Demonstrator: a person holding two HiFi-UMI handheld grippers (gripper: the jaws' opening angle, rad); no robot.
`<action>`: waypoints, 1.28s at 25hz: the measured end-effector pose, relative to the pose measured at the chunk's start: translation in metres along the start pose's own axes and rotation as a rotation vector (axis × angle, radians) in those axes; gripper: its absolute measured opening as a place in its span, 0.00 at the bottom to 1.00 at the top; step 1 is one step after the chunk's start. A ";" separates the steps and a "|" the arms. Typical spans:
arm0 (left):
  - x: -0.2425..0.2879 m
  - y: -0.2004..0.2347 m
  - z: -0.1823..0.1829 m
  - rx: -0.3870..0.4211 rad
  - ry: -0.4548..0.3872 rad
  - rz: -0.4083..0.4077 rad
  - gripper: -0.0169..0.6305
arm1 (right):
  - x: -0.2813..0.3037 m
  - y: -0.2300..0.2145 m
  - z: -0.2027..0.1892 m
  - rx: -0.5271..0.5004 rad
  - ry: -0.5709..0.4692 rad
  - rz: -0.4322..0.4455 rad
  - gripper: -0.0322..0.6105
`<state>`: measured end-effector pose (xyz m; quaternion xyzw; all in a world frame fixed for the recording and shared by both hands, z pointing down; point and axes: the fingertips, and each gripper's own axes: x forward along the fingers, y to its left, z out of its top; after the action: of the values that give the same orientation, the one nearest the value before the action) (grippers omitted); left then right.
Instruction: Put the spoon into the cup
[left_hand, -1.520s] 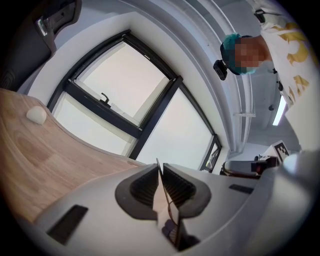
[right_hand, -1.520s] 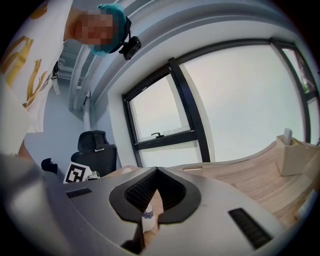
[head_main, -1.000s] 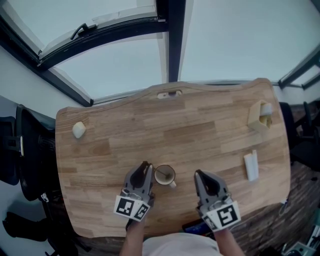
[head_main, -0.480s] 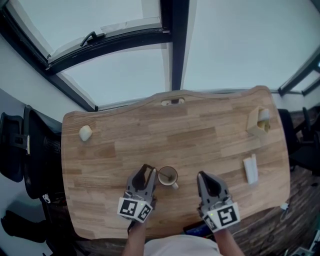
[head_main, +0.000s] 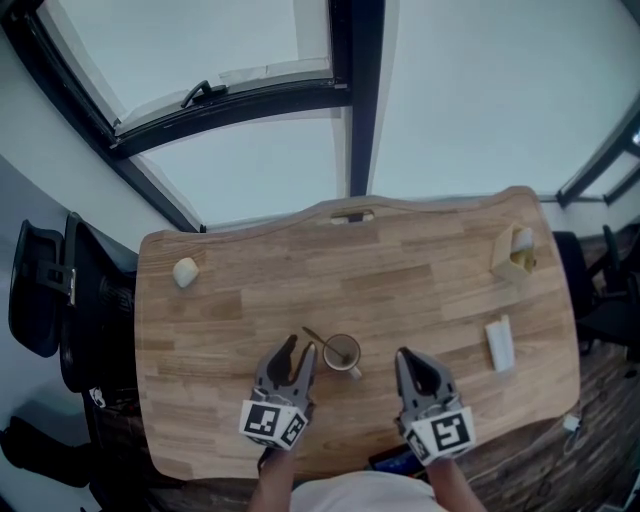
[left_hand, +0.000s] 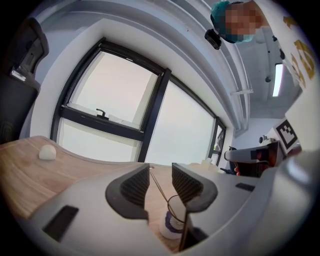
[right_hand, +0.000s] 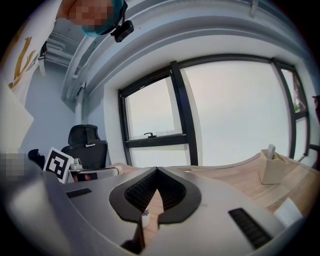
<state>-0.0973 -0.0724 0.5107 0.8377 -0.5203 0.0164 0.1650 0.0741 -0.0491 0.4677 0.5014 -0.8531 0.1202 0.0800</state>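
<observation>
In the head view, a small pale cup (head_main: 342, 353) with a dark rim stands at the lower centre of the light wooden table (head_main: 420, 270). A thin metal spoon (head_main: 316, 339) sits in it, its handle leaning out toward the upper left. At the upper right, a pale wooden holder (head_main: 513, 256) carries something white that I cannot identify. The left gripper (head_main: 301, 347) is just left of the cup with its jaws spread. The right gripper (head_main: 404, 357) is to the right of the cup, apart from it.

In the left gripper view, the spoon handle (left_hand: 159, 187) rises between the parted ribbed pads and touches neither. The cup (left_hand: 173, 226) shows low, beneath the right-hand pad.

In the right gripper view, the jaws are pressed together at their tips on nothing. The wooden holder (right_hand: 272, 171) sits at the right edge.

A second ago the left jaws were much narrower at the cup's left side. They have just been opening, and the spoon stands free in the cup.
</observation>
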 end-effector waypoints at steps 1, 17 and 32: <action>-0.002 -0.002 0.002 0.008 0.000 -0.001 0.22 | -0.001 0.001 0.000 -0.001 0.002 -0.002 0.05; -0.019 -0.033 0.050 0.097 -0.045 -0.055 0.03 | -0.014 0.011 0.018 -0.044 0.018 -0.053 0.05; -0.026 -0.041 0.058 0.101 -0.034 -0.047 0.03 | -0.027 0.009 0.028 -0.037 -0.025 -0.063 0.05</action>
<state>-0.0813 -0.0500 0.4402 0.8571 -0.5017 0.0244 0.1141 0.0789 -0.0306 0.4327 0.5280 -0.8398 0.0958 0.0824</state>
